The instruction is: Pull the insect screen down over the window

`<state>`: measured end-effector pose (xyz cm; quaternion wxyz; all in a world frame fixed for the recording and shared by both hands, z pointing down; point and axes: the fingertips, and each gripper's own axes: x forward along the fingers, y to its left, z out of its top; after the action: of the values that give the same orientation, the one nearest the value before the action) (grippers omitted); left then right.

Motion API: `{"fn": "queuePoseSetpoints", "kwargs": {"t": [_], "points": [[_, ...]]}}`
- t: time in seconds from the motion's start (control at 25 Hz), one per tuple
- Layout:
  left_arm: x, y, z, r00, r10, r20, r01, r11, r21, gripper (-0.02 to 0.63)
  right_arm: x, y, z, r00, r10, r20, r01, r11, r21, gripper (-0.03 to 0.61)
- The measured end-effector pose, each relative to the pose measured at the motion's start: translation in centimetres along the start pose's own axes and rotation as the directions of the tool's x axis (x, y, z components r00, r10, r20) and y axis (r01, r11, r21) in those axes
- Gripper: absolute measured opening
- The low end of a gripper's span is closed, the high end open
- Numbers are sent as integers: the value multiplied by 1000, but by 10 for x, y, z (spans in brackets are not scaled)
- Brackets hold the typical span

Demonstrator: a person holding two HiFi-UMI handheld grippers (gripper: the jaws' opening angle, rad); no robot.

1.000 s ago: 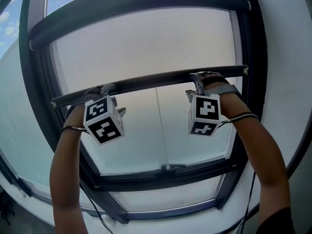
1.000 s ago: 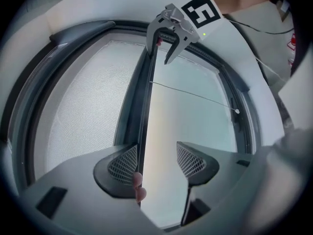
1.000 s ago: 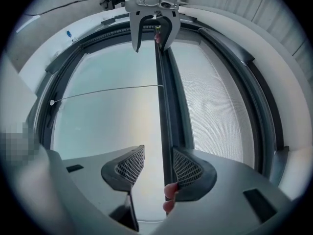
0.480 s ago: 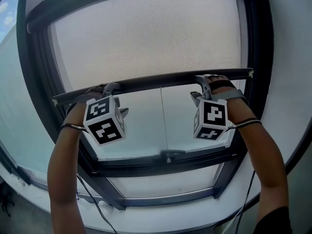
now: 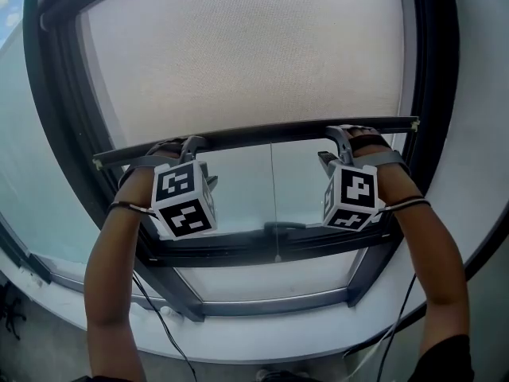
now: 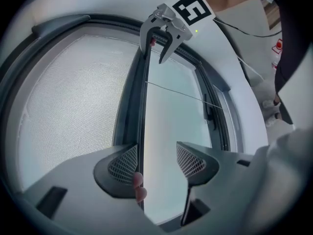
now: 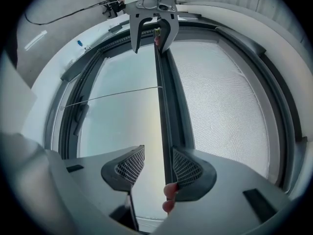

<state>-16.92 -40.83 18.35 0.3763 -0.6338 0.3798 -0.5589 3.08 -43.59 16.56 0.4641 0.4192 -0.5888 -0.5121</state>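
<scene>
The grey mesh insect screen (image 5: 246,62) covers the upper window, ending in a dark pull bar (image 5: 262,136) that runs across it. My left gripper (image 5: 189,148) and right gripper (image 5: 340,140) both straddle this bar, near its two ends. In the left gripper view the gripper (image 6: 156,163) is open, and the bar (image 6: 139,97) lies against its left pad with a person's fingertip beside it. In the right gripper view the gripper (image 7: 157,168) is open too, and the bar (image 7: 164,97) rests along its right pad, also with a fingertip beside it. A thin pull cord (image 5: 273,189) hangs from the bar's middle.
Dark window frame (image 5: 56,134) surrounds the screen, with its lower rail and a handle (image 5: 278,229) just beneath the grippers. A white sill (image 5: 262,337) curves below, and cables (image 5: 163,333) trail down from the wrists. Each gripper shows in the other's view, the right gripper (image 6: 161,31) and the left gripper (image 7: 151,21).
The pull bar has come down with both grippers, closer to the lower window rail. More mesh shows above it and less bare glass below.
</scene>
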Motion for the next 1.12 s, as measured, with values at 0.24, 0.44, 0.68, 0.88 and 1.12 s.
{"fn": "queuePoseSetpoints", "kwargs": {"t": [0.24, 0.44, 0.68, 0.88, 1.12], "points": [[10, -30, 0, 998, -64, -5, 64, 998, -1, 253, 0, 31, -3, 997, 72, -1, -72, 997, 4, 179], [26, -59, 0, 997, -76, 3, 76, 997, -6, 253, 6, 67, -7, 995, 97, 9, -97, 995, 4, 179], [31, -71, -1, 998, -58, 17, 58, 998, -19, 253, 7, 78, -6, 996, 85, 14, -86, 996, 17, 179], [36, -86, -3, 995, -94, 14, 94, 995, -14, 253, 7, 95, -7, 994, 109, 11, -109, 994, 8, 179], [52, -131, -5, 988, -155, 23, 156, 987, -39, 253, 9, 143, -11, 983, 181, 4, -181, 983, -2, 179]]}}
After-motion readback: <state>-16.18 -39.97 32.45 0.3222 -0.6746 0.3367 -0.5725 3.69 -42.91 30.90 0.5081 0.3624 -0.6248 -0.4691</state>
